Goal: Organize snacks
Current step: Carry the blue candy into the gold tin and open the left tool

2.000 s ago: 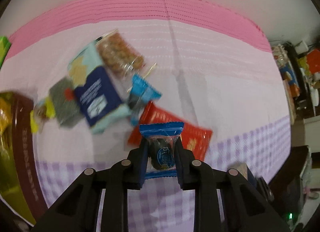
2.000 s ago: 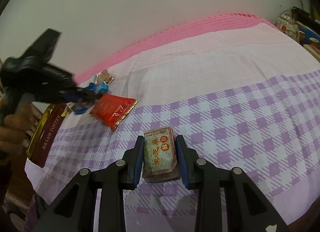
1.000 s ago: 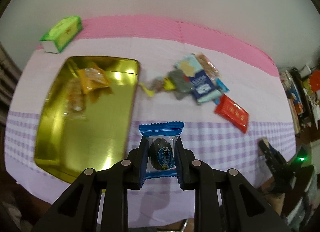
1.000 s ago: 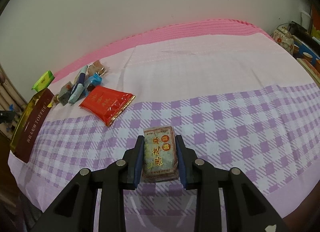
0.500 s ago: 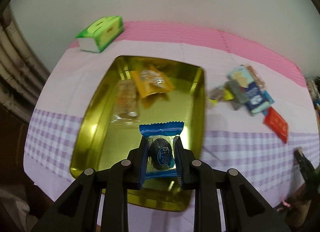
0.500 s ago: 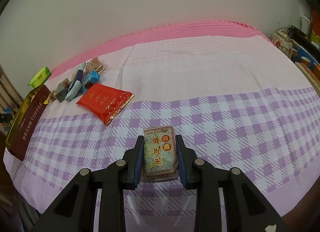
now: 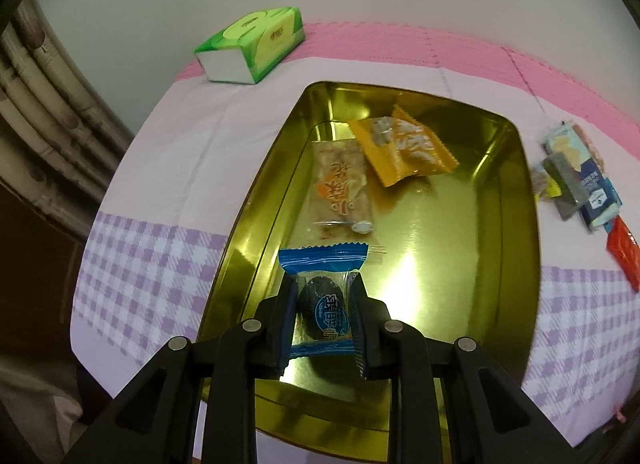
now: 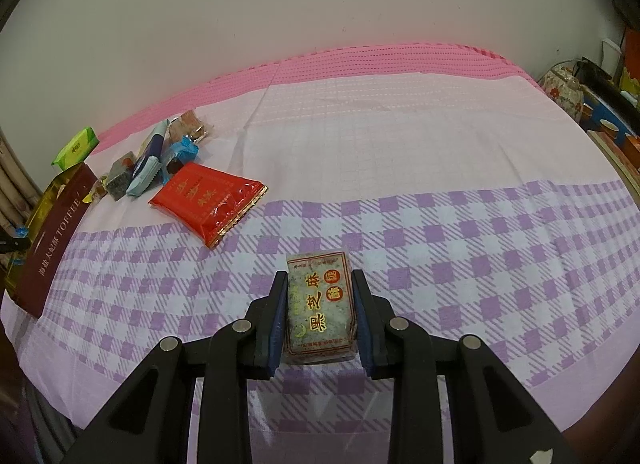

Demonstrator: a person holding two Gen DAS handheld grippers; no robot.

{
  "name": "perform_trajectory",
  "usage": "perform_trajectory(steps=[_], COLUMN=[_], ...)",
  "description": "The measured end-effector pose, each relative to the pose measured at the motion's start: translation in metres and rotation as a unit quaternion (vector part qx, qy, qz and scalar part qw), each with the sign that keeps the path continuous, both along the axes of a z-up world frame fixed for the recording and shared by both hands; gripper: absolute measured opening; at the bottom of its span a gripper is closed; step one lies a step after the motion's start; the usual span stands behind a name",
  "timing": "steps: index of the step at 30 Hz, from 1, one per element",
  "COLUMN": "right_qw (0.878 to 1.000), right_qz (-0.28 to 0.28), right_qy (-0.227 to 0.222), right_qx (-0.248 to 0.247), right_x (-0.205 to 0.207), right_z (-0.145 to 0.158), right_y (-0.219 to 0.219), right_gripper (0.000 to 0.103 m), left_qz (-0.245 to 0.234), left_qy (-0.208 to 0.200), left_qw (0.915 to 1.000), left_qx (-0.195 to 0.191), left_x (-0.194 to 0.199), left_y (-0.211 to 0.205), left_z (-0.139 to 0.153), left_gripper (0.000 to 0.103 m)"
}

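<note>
My left gripper [image 7: 322, 300] is shut on a blue-wrapped dark candy [image 7: 324, 304] and holds it above the near end of a gold tin tray [image 7: 504, 264]. The tray holds an orange snack packet [image 7: 404, 150] and a clear cracker packet [image 7: 342, 188]. My right gripper [image 8: 320, 304] is shut on a grey sesame cake packet [image 8: 320, 304] above the checked cloth. A red packet [image 8: 206, 200] and a pile of small snacks [image 8: 160, 160] lie on the cloth; the pile also shows in the left wrist view [image 7: 576, 176].
A green tissue box [image 7: 252, 44] stands behind the tray by the wall. The tray's brown outer side [image 8: 52, 240] stands at the left in the right wrist view. Cluttered shelves [image 8: 600, 104] are at the table's right end. Pipes [image 7: 40, 104] run down the left.
My left gripper has carried the blue candy leftward from the snack pile to above the gold tray, and now sits closer to it. The right gripper has stayed nearly still with the sesame packet.
</note>
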State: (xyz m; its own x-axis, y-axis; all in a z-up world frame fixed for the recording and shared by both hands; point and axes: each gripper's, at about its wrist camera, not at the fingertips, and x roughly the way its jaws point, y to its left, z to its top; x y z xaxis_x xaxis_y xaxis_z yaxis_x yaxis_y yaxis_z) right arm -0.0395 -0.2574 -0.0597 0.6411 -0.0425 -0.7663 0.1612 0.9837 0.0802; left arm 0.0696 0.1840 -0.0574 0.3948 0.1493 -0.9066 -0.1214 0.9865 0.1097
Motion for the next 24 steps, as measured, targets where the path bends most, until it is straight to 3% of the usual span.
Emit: perform_trajectory(steps=[24], right_qw=[1.000], right_qz=[0.000], right_qy=[0.001], right_qx=[-0.002], right_x=[0.001], right_z=[-0.001], right_y=[0.001], right_gripper=[0.029], left_qz=[0.016], left_qy=[0.020], left_qw=[0.9997], left_qx=[0.002], left_x=[0.010], left_y=[0.018], left_z=[-0.013], left_gripper=[0.028])
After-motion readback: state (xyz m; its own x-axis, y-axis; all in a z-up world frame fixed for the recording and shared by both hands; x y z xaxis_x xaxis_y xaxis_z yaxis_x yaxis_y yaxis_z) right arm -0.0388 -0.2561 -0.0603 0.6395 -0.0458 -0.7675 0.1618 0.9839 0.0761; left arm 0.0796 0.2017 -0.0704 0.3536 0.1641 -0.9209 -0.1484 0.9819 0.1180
